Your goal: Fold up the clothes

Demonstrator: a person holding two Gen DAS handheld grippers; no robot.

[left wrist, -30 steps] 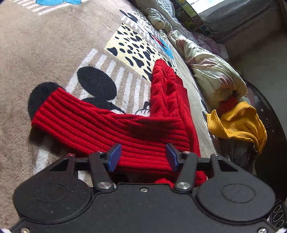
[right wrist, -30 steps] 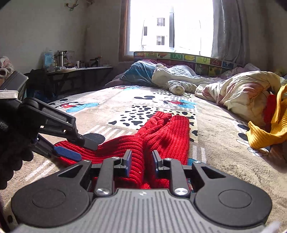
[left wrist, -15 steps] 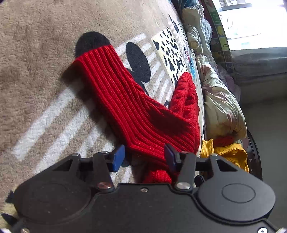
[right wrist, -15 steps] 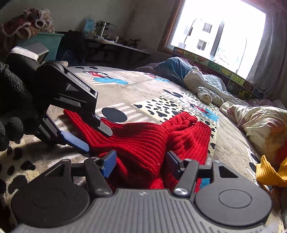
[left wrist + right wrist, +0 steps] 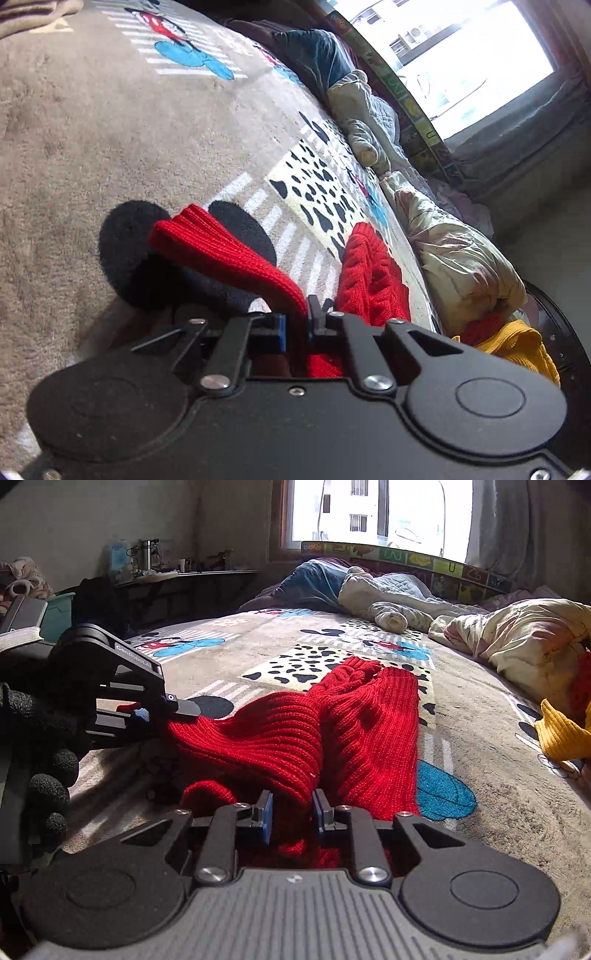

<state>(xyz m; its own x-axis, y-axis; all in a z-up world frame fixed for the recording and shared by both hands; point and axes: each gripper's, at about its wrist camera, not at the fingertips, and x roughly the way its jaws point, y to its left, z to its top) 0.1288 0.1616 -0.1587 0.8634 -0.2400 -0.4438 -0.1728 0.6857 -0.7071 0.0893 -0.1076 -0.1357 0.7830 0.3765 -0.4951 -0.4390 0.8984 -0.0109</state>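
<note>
A red knit sweater lies bunched on the patterned bed blanket. In the left wrist view its ribbed end rises off the blanket, pinched into a narrow band. My left gripper has its jaws closing with that ribbed knit pressed between the blue pads. The right wrist view shows the same left gripper at the sweater's left end, held by a black-gloved hand. My right gripper is at the near edge, jaws closing, with a thick fold of red knit squeezed between the pads.
A yellow knit garment lies at the right edge of the bed. A cream quilt and other bedding are heaped along the far side under the window. A dark desk with bottles stands at the back left.
My left gripper has gone from wide apart to pinched on the ribbed end, which now stands off the blanket. My right gripper spread wide half a second ago and has narrowed onto the red fold.
</note>
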